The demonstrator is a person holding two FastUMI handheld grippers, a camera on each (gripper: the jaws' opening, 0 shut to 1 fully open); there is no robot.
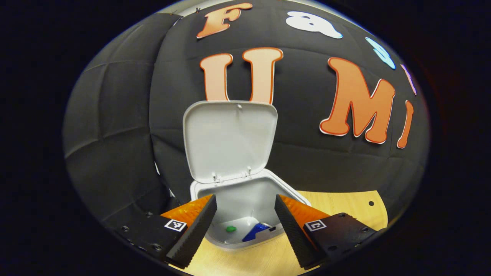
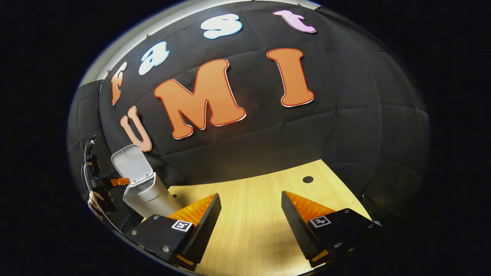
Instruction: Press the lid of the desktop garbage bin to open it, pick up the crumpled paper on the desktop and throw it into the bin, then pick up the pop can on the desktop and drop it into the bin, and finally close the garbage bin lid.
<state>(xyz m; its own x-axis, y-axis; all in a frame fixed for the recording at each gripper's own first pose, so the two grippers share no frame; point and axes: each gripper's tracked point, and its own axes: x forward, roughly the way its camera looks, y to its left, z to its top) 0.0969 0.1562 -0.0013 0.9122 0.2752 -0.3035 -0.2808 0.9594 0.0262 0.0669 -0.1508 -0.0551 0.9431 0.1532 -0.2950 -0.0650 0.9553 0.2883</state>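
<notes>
Left gripper (image 1: 245,226) fingers spread wide, nothing between them, hanging just above the front rim of the bin (image 1: 245,203). Lid (image 1: 230,140) stands upright, hinged at the back, bin open. The left gripper view looks down inside: a blue item (image 1: 255,232) and a small green bit (image 1: 231,229) lie on the bin floor; cannot tell what they are. The right gripper (image 2: 249,222) is also spread, empty, over the bare wooden table (image 2: 253,199), well apart from the bin. The right gripper view gives the bin (image 2: 147,197) from outside, far left, lid (image 2: 129,163) tilted up, with the other gripper (image 2: 111,182) just beside it. Dark hole (image 2: 307,179) in the tabletop.
</notes>
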